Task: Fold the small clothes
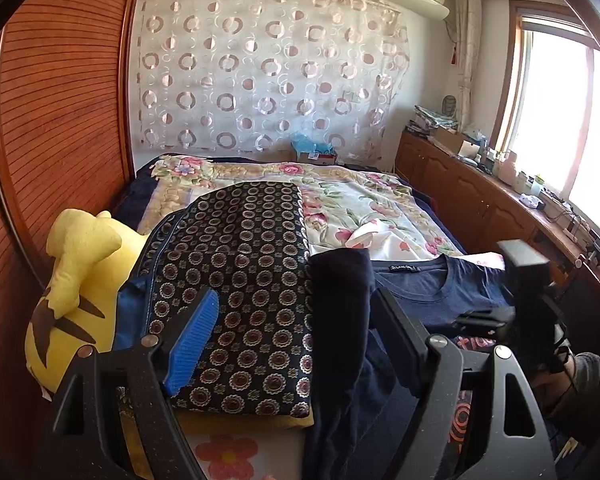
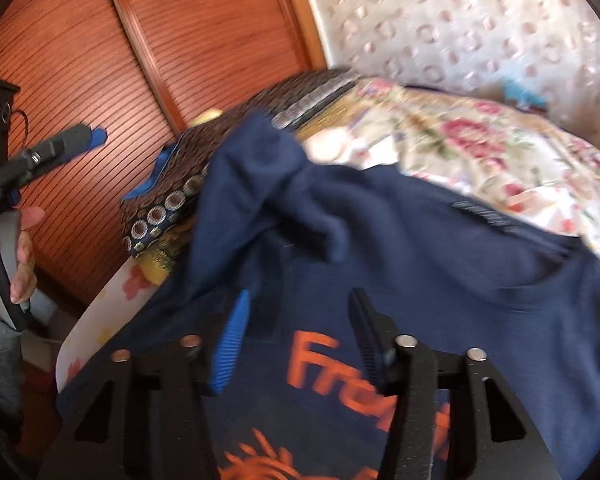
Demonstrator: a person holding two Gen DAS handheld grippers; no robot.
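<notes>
- Navy T-shirt (image 2: 440, 248) with orange print lies on the bed (image 1: 380, 200), near edge, collar toward the far side.
- One sleeve (image 1: 340, 312) is flipped up against the patterned dark cushion (image 1: 240, 264) to its left.
- My left tool (image 1: 296, 332): jaws wide, sleeve fabric between them, pads not pressing.
- My right tool (image 2: 296, 344): jaws partly open over the print, nothing gripped; view blurred.
- Yellow plush toy (image 1: 76, 280) sits far left by the wooden wardrobe (image 1: 60, 100).

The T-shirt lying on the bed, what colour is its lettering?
Orange lettering on a navy T-shirt, clearest in the right wrist view.
</notes>
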